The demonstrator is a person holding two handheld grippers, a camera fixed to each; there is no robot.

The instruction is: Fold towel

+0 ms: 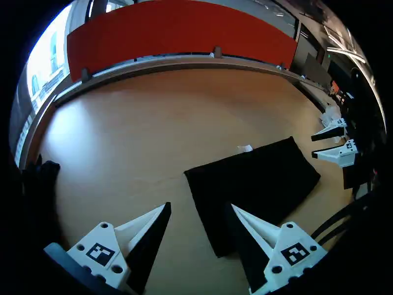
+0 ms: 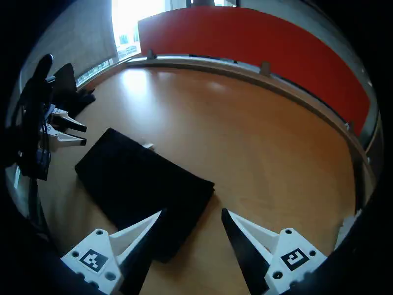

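A black towel (image 1: 255, 189) lies folded into a flat rectangle on the wooden table (image 1: 137, 128), with a small white tag (image 1: 244, 148) at its far edge. My left gripper (image 1: 199, 205) hangs open over the towel's near corner, nothing between its fingers. Past the towel's right end, my right gripper (image 1: 314, 147) also stands open. In the right gripper view the towel (image 2: 142, 182) spreads to the left of centre, and the right gripper (image 2: 192, 212) is open above its near end. The left gripper (image 2: 84, 136) shows open at the towel's far left end.
A red partition panel (image 1: 177, 34) stands along the table's far edge behind a grey rail (image 1: 162, 64). Windows (image 2: 132, 24) lie beyond. A dark object (image 1: 42, 172) sits at the table's left edge. Black cables (image 1: 339, 219) trail at the right.
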